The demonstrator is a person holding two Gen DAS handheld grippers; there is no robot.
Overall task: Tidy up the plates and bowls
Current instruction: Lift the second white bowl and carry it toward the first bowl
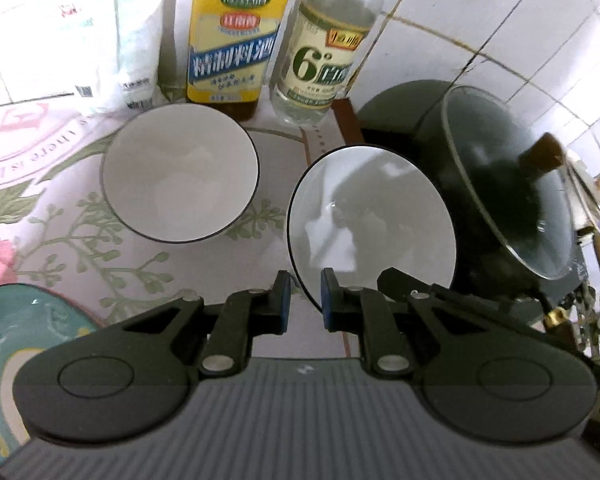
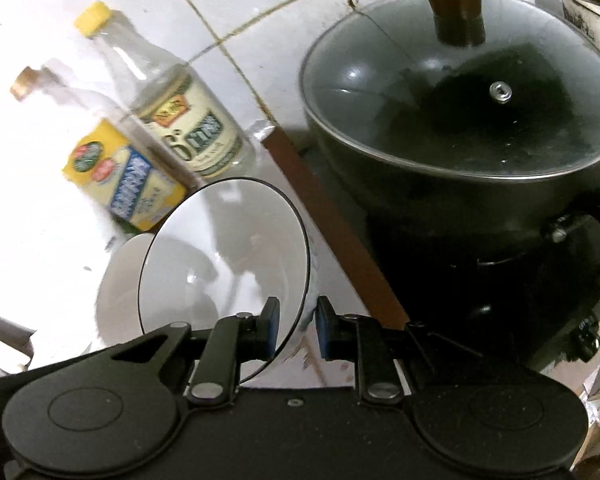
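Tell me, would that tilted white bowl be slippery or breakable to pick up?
Probably slippery: the tilted bowl shows glossy reflections. Likely stiff and breakable, since it looks like glazed ceramic. Its thin rim gives little to pinch, so it may swing.

a home kitchen: white tiled wall (image 1: 480, 20), a lidded wok (image 2: 460, 128) on a stove, cooking wine bottle (image 1: 232, 40) and vinegar bottle (image 1: 320, 64) on a flowered bench (image 1: 80, 240).
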